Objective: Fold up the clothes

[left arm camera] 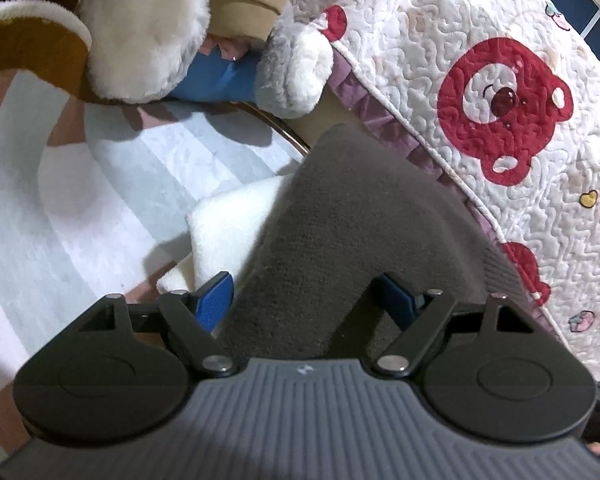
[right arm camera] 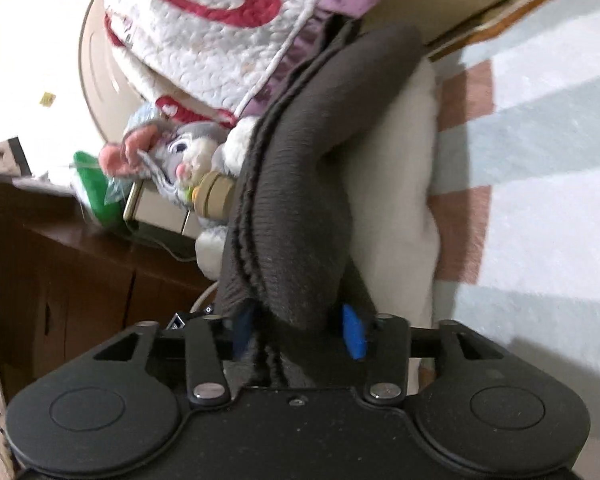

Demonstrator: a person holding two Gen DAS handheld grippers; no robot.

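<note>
While quilt (left arm camera: 440,60) crowds it, grey garment (left arm camera: 340,216) overlaps white cloth (left arm camera: 236,216).

A soft rug (left arm camera: 72,184) in pale grey, white and dusty-pink bands covers the floor. On the right, a white quilted bedspread (left arm camera: 480,40) with red bear faces and a purple frill hangs down the side of a bed. At the far left a grey plush rabbit (right arm camera: 180,148) sits holding a small tan pot. Beside it stands a dark brown wooden cabinet (right arm camera: 80,272) against a plain white wall (right arm camera: 32,40). The light is even and indoor.
</note>
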